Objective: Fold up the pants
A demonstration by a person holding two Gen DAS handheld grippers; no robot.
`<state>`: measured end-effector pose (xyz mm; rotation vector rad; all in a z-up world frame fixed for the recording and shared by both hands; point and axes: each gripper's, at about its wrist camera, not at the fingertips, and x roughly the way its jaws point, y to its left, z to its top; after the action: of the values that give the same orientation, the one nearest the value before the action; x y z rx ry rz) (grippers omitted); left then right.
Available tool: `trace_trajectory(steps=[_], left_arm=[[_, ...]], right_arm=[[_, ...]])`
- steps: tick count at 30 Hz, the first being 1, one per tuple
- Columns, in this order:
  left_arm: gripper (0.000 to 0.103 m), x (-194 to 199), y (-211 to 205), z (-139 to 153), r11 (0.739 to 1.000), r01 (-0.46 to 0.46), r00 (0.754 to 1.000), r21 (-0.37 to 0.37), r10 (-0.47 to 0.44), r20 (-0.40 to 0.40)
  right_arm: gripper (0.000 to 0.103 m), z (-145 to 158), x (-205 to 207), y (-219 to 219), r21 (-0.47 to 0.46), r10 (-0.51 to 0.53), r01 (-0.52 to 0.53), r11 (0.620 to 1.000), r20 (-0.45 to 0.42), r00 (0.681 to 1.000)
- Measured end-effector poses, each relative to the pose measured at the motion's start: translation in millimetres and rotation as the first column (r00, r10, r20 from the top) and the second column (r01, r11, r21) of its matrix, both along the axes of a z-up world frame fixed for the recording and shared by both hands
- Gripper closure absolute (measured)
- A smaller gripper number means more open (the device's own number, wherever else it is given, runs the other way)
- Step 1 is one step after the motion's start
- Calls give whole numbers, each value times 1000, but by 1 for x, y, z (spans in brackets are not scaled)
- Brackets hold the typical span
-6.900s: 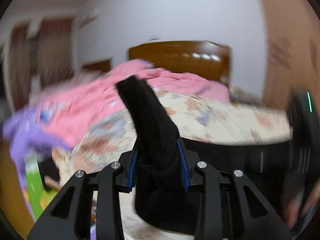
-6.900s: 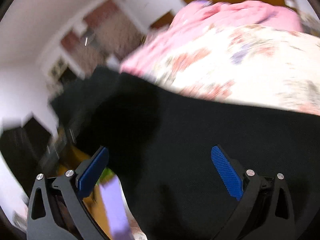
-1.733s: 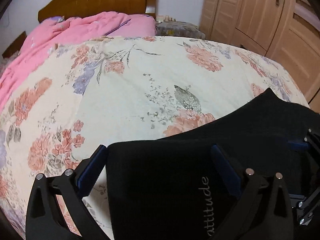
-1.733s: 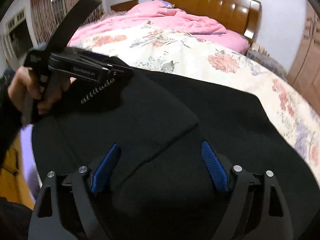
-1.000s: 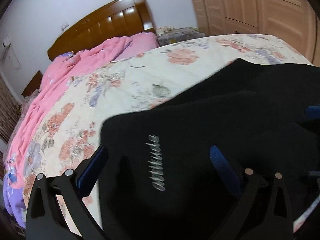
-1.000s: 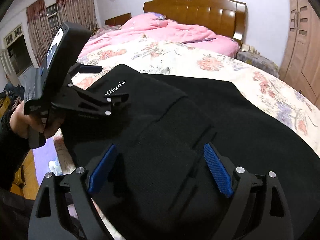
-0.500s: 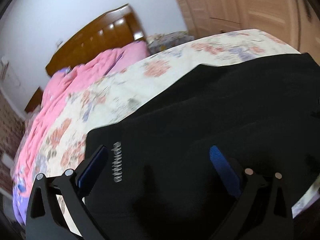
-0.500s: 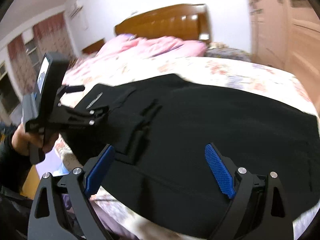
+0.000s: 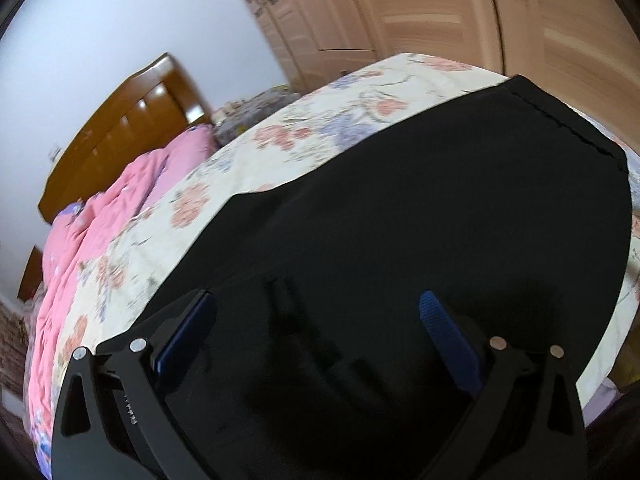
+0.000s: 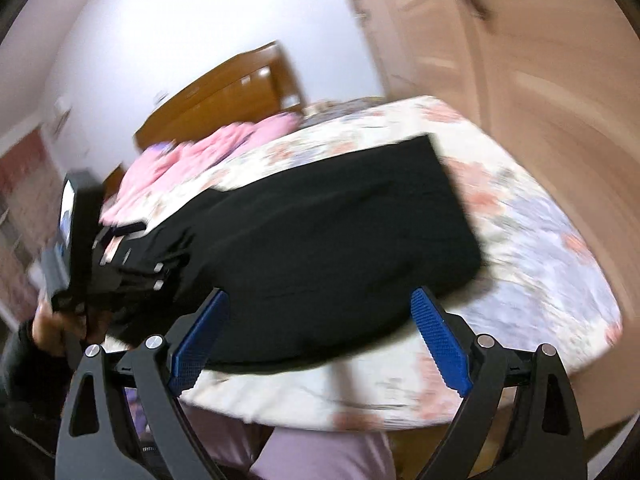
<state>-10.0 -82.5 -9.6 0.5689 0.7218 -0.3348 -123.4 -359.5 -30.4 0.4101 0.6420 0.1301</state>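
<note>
While both views are smeared by blur, the black pants [image 9: 420, 216] are seen spread flat on the floral bedspread [image 9: 304, 136], w/ one hemmed end reaching toward the wardrobe doors [image 9: 460, 12] and the other end bunched at the near-left edge of the bed. In the right wrist view the pants [image 10: 332, 236] are shown lying across the bedspread [image 10: 532, 240], close to its near edge.

The left gripper [image 9: 316, 328] is held low over the bunched end of the fabric, its blue pads [image 9: 448, 340] set wide apart; nothing is pinched btwn them, tho cloth fills the gap beneath. From the right wrist view the left gripper [image 10: 132, 248] is seen at the left end of the pants, gripped by a hand [image 10: 52, 320].

The right gripper [image 10: 320, 336] is held above the near edge of the bed, fingers spread wide, w/ nothing clamped; contact w/ the pants can't be told.

A pink duvet [image 9: 100, 216] is heaped toward the wooden headboard [image 9: 120, 128] at the far end.
</note>
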Motion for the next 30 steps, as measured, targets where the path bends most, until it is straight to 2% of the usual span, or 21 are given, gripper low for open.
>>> trace_trajectory(steps=[5,13,16,20,23,26,28,30], left_arm=[[2,8,-14,-20,999,21,997,-30,-24,-76],[1,13,-6,-31,991,-8,984,-133,-15,-178],[1,13,-3,-33,988,-4,983,-155,-24,-183],[1,13,-1,-34,987,2,983,-162,-32,-181],[1,14,0,-35,985,2,982,-170,-34,-184],[1,15,2,-36,985,8,982,-174,-40,-185],[1,16,2,-37,984,12,982,-180,-45,-182],[1,16,2,-38,983,15,983,-182,-48,-179]], right_arm=[[13,-19,4,-32,136,-62,68,988,-42,997],[13,-28,23,-42,226,-66,78,971,-58,996],[13,-35,40,-39,242,-48,79,967,-129,990],[18,-36,48,-36,281,-8,49,958,-144,990],[17,-34,54,-34,264,-10,54,963,-167,986],[20,-34,57,-39,300,-23,88,950,-214,976],[21,-31,57,-36,270,-21,85,959,-231,973],[31,-30,57,-31,212,-56,105,972,-228,972]])
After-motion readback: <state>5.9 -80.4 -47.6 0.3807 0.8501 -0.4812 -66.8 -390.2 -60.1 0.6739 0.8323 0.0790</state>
